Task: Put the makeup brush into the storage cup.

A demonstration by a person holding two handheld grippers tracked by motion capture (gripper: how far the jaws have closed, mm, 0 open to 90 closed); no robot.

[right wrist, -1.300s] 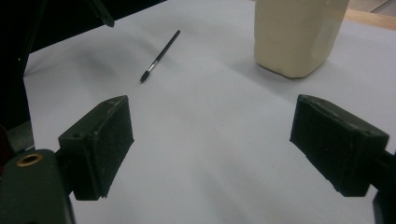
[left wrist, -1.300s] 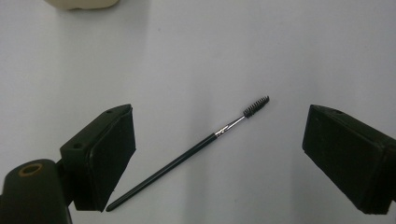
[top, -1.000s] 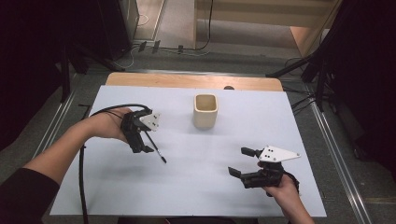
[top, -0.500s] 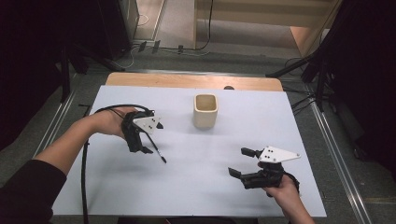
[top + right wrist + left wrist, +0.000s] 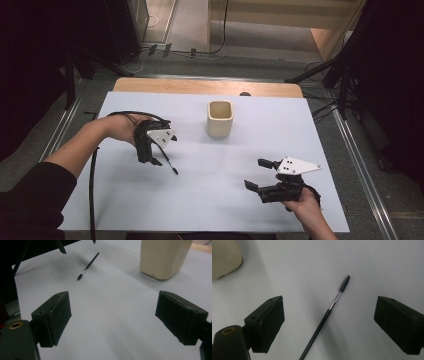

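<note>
Left claw (image 5: pixel 159 152) sat at roughly 9 o'clock on the surface (image 5: pixel 200 200), jaws spread wide and released, gripping nothing. In the left gripper view the left claw (image 5: pixel 329 322) hung directly over the mascara brush (image 5: pixel 329 312), with the wand lying flat on the surface between the two pads and touching neither; I couldn't tell how high the pads were above it. Bristle tip pointed toward 1 o'clock in that view, handle running off the bottom edge. From the high view the brush (image 5: pixel 168 161) lay just beside the left claw, its thin black shaft sticking out toward 5 o'clock. Right claw (image 5: pixel 257 175) was at about 4 o'clock, near the person's edge, well apart from the brush, jaws likewise wide and empty. In the right gripper view the right claw (image 5: pixel 112 320) faced bare surface, with the brush (image 5: pixel 88 266) far off at 11 o'clock and the beige cup (image 5: pixel 163 257) at 1 o'clock. The cup (image 5: pixel 220 119) stood upright near 12 o'clock from centre, apart from both claws and the brush. A black cable (image 5: pixel 92 185) trailed from the left claw along the forearm.
</note>
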